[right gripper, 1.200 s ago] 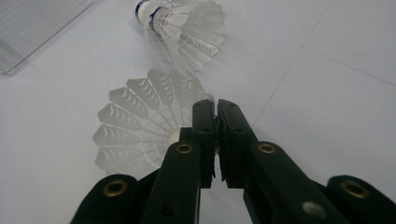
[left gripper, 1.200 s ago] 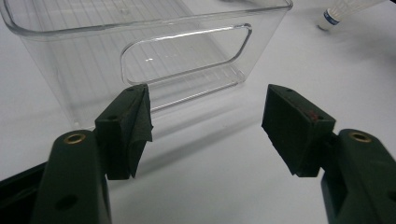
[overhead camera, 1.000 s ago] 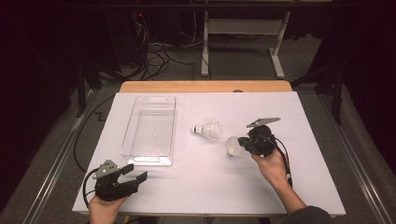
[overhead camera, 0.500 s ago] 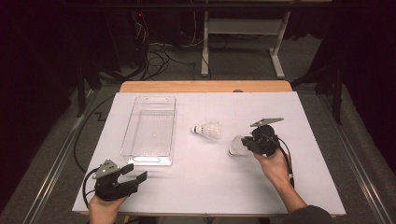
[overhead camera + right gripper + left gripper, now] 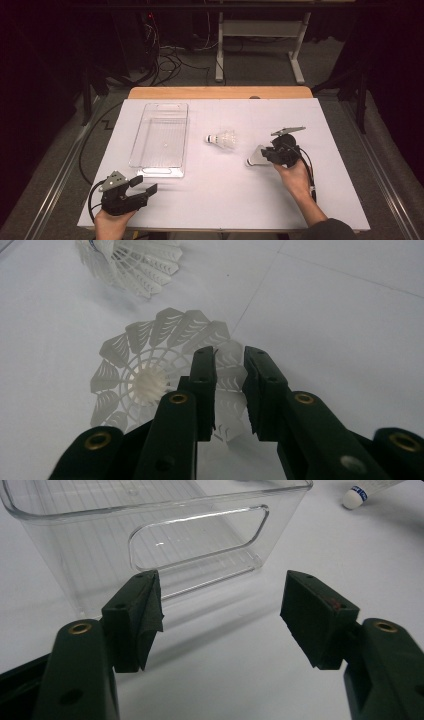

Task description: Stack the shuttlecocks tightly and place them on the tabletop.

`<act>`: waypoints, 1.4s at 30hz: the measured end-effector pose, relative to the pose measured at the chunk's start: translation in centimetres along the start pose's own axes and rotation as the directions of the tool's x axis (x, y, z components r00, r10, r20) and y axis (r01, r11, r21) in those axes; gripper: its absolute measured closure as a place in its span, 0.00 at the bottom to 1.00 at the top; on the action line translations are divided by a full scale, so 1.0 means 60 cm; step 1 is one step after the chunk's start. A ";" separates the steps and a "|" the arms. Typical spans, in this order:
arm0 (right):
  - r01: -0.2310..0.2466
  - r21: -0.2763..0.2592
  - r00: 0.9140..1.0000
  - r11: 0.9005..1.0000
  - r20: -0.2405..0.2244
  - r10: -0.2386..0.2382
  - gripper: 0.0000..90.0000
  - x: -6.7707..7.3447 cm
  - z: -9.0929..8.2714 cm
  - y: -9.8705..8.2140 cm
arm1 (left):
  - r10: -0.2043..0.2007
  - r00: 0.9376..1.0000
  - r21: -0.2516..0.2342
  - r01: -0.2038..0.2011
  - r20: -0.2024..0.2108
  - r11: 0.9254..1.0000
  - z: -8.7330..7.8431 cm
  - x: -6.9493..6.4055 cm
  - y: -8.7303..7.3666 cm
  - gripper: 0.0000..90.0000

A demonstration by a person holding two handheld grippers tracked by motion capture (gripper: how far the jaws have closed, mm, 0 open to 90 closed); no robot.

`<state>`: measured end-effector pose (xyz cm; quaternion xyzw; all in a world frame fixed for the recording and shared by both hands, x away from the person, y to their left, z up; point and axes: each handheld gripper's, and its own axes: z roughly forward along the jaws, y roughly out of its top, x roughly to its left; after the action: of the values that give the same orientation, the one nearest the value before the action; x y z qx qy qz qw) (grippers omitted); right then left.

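Change since earlier frame: right gripper (image 5: 265, 156) has just been opening its jaws; the shuttlecock it works on has shifted slightly right with the hand.
Near shuttlecock (image 5: 150, 385): on the white table (image 5: 210, 200), skirt rim between the right jaws, which stand slightly apart around it; whether a pad touches the rim is hard to tell.
Second shuttlecock (image 5: 222, 140): lying on its side, between the near one and the bin; cut off at the frame top in the right gripper view.
Clear bin (image 5: 161, 140): left of centre, walls transparent, its far end cropped in the left gripper view.
Left gripper (image 5: 142, 190): jaws spread wide, nothing between them, just short of the bin's near end.
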<state>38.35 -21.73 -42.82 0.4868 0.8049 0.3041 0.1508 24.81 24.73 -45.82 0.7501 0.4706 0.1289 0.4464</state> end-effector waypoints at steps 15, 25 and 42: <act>-0.030 0.021 1.000 0.999 -0.001 0.031 0.79 -0.015 0.010 -0.005 | 0.002 1.000 0.000 -0.002 -0.001 1.000 0.000 0.000 0.000 0.37; -0.056 0.023 0.998 0.998 -0.001 0.056 0.78 -0.023 0.012 -0.006 | 0.000 1.000 -0.001 0.000 -0.001 1.000 0.000 0.001 0.001 0.37; -0.083 0.023 0.997 0.996 -0.003 0.083 0.75 -0.038 0.009 -0.018 | 0.001 1.000 0.001 -0.001 -0.001 1.000 0.000 0.000 0.001 0.37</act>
<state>38.99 -23.92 -44.05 0.5207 0.7877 0.3021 0.1310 24.84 24.74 -45.80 0.7506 0.4703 0.1292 0.4458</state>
